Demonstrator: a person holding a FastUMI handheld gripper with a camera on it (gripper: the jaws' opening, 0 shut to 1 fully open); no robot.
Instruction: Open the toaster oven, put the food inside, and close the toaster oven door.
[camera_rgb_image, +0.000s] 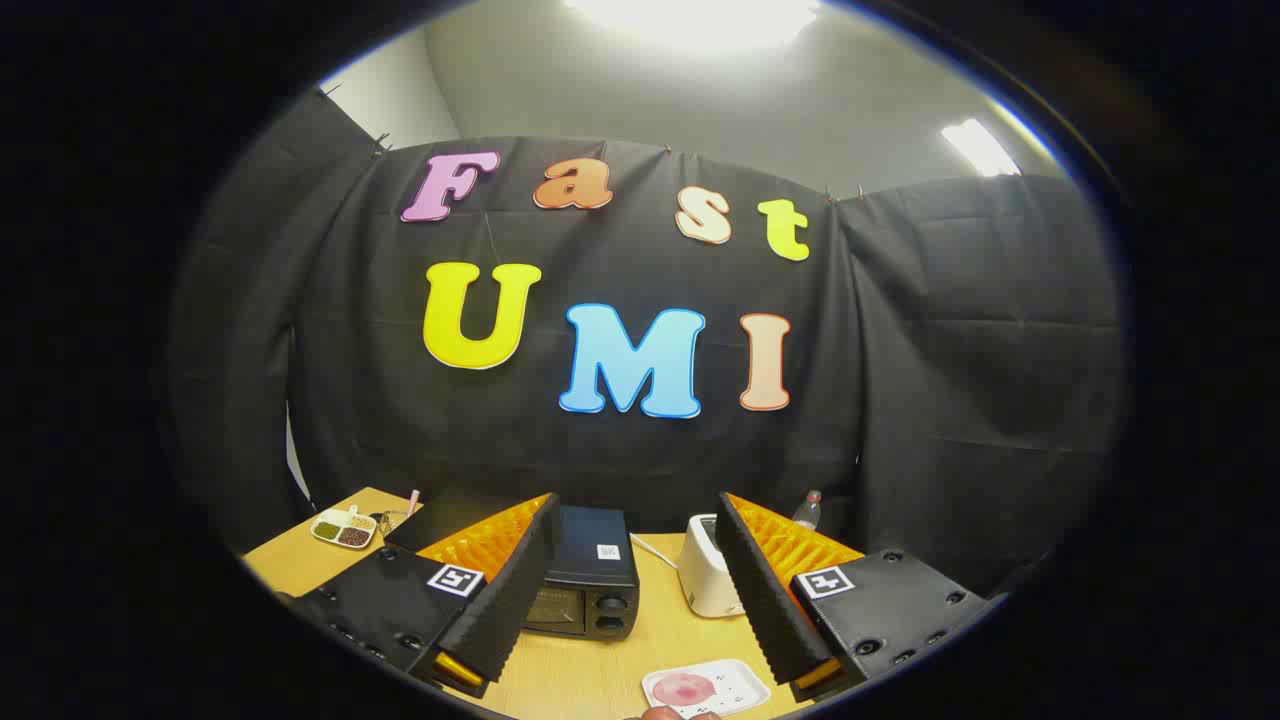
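At ten o'clock of the fingers, a small white divided dish of dark and green bits sits on the pale wooden table. The gripper hangs with fingers spread wide, gripping nothing. The black toaster oven, door shut, sits at eleven o'clock; a white plastic appliance at one. The white tray of pink food lies at five o'clock.

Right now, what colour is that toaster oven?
Black, seen in the gripper view: the toaster oven sits beyond the open gripper.
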